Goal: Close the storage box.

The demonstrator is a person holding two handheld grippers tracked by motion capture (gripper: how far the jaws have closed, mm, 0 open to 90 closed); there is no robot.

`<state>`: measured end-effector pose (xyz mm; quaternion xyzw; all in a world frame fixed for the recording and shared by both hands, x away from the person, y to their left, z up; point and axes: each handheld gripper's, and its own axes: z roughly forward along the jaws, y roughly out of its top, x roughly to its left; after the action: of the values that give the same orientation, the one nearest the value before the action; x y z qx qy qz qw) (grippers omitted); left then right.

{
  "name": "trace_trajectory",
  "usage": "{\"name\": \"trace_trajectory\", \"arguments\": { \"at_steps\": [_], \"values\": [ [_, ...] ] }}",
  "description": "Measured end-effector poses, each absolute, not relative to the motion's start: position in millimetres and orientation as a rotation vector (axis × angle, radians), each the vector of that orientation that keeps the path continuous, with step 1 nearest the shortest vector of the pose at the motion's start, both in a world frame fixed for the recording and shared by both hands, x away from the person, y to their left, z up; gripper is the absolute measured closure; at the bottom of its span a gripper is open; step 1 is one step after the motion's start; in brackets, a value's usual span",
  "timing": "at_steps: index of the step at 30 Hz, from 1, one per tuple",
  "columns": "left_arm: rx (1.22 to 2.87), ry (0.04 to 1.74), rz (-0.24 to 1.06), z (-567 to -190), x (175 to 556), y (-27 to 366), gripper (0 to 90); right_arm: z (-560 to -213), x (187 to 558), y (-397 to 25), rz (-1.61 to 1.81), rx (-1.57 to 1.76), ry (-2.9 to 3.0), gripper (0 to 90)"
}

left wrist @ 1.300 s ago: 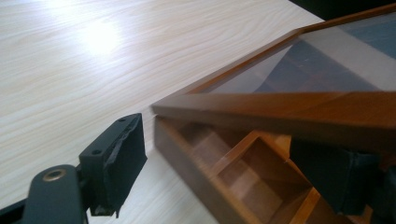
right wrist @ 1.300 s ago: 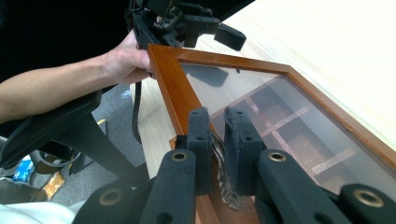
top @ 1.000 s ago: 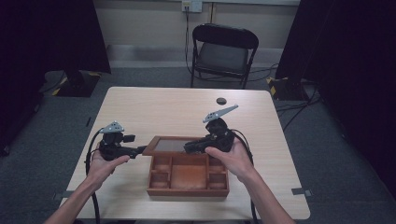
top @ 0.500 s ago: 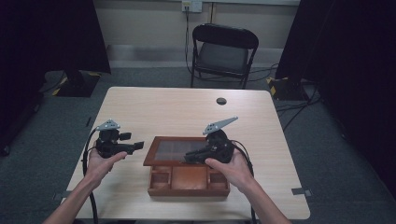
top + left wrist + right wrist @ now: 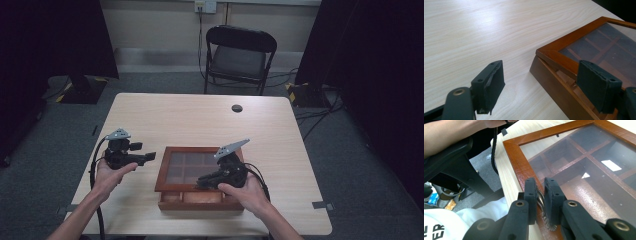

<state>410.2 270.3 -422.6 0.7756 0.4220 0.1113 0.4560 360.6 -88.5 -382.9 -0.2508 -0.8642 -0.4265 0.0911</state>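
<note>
A brown wooden box (image 5: 200, 200) with inner compartments sits near the table's front edge. Its glass-paned lid (image 5: 192, 167) is tilted, hinged at the far side and held a little above the base. My right gripper (image 5: 202, 184) is shut on the small metal handle (image 5: 541, 200) on the lid's front frame (image 5: 516, 162); its fingers (image 5: 530, 192) pinch that handle from both sides. My left gripper (image 5: 150, 158) is open just left of the box, apart from it. In the left gripper view (image 5: 542, 72) the box corner (image 5: 554, 85) lies between the jaws, with the lid (image 5: 564, 53) raised slightly.
A small black round object (image 5: 237, 108) lies on the far part of the table (image 5: 150, 115). A black folding chair (image 5: 240, 55) stands behind the table. Cables trail on the floor at right. The box is close to the table's front edge.
The lid has swung down from nearly upright to almost flat over the compartments, carried by the right gripper toward the person. The left gripper has stayed beside the box.
</note>
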Motion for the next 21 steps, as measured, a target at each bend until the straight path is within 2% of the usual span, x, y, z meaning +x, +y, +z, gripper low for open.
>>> {"name": "trace_trajectory", "arguments": {
  "at_steps": [16, 17, 21],
  "values": [
    [1.923, 1.045, 0.278, -425, 410, 272, 22.1, -416, 354, -83, -1.169, -0.765, -2.579, 82.0],
    [1.928, 1.043, 0.281, -425, 410, 272, 22.1, -418, 354, -83, -1.168, -0.776, -2.588, 90.0],
    [1.923, 1.046, 0.273, -425, 410, 272, 22.1, -416, 357, -86, -1.195, -0.770, -2.614, 90.0]
  ]
}}
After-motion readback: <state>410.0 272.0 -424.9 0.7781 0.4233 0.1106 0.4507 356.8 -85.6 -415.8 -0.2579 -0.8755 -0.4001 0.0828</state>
